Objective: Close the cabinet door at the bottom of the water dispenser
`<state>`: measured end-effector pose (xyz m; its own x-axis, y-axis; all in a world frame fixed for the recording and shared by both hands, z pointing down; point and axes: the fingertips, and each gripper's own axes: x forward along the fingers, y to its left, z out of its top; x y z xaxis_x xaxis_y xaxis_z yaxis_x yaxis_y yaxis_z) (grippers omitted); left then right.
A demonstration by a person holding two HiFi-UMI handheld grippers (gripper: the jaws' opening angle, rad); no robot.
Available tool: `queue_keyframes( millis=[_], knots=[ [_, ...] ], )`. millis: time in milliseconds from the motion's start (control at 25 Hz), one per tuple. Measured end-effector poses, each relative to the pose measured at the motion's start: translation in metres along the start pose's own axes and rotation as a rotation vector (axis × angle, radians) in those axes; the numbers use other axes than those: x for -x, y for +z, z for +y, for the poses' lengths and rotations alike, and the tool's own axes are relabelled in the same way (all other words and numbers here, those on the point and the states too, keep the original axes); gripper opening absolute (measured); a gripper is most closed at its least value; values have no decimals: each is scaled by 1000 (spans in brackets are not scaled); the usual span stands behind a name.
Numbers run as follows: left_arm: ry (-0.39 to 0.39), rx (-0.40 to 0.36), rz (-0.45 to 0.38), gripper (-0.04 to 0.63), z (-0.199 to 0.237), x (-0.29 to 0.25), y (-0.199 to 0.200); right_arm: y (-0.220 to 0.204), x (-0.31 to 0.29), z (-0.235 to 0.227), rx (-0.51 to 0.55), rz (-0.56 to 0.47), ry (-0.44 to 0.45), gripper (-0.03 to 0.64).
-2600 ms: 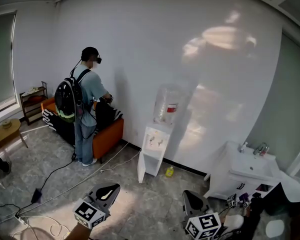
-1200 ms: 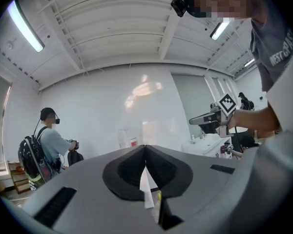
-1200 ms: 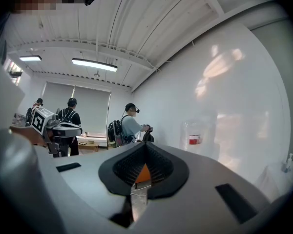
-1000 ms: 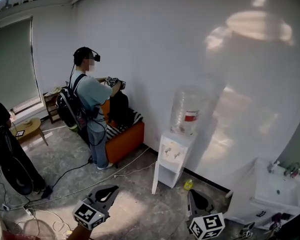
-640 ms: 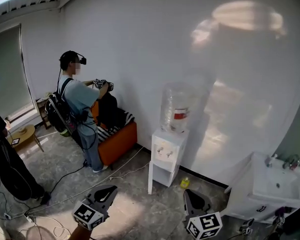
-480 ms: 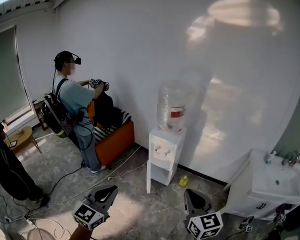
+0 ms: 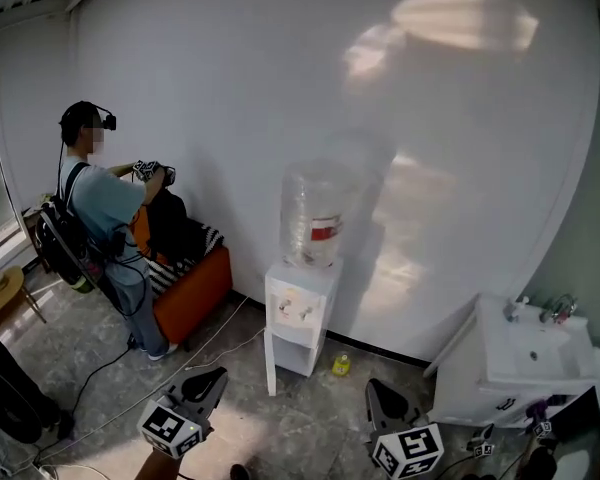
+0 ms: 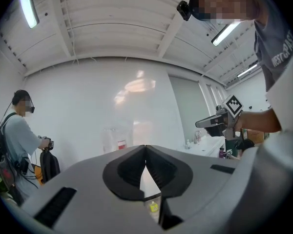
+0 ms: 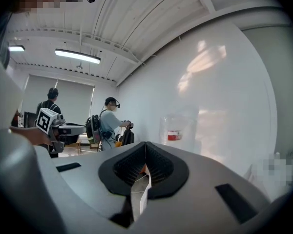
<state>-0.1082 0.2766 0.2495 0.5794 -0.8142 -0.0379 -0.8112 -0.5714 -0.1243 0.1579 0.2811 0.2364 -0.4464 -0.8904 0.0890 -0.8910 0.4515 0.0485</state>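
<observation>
White wall fills most of the head view. Grey stone-pattern floor runs along the bottom of the frame. At the left a person stands at an orange sofa. A white sink cabinet sits at the lower right.

The water dispenser stands against the wall just left of centre, with a clear bottle upright on top. Its cabinet door is at the bottom and stands open. It is swung out from the left side of the body toward the camera and is seen nearly edge-on. The task is not yet done.

The left gripper shows at the bottom left of centre and the right gripper at the bottom right of centre. Both are well apart from the door. Each gripper's own view shows its jaws clenched tip to tip, with nothing between them.

A small yellow bottle lies on the floor just right of the dispenser's base. It appears to be outside the door's sweep.

Risks, as judged:
- Clenched jaws offer only a narrow tip to push with. Contact near the door's free edge could slip off and leave the door ajar.
- A hard or high push could rock the dispenser, because the bottle puts weight at the top.
- A push close to the hinge side would give poor leverage, and the door may rebound rather than latch.
</observation>
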Motion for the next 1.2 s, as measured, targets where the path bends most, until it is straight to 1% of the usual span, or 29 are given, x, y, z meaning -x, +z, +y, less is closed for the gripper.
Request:
queue_keyframes(
  millis=[120, 200, 360, 560, 840, 960, 1200],
  knots=[
    [-36, 13, -13, 17, 21, -25, 1, 3, -26, -5, 10, -2, -29, 29],
    [-51, 2, -25, 17, 43, -38, -4, 7, -45, -1, 28, 0, -41, 29],
    [-93, 19, -34, 16, 74, -60, -7, 15, -76, 5, 30, 0, -75, 29],
    [-132, 3, -41, 17, 105, -83, -16, 16, -103, 0, 26, 12, -125, 29],
    [-158, 28, -54, 17, 143, -109, -22, 18, -139, -3, 34, 31, -166, 29],
    [-172, 41, -46, 17, 158, -116, -25, 23, -155, -4, 36, 30, -183, 29],
    [-183, 37, -64, 17, 182, -131, -30, 29, -179, -2, 48, 25, -197, 29]
  ],
)
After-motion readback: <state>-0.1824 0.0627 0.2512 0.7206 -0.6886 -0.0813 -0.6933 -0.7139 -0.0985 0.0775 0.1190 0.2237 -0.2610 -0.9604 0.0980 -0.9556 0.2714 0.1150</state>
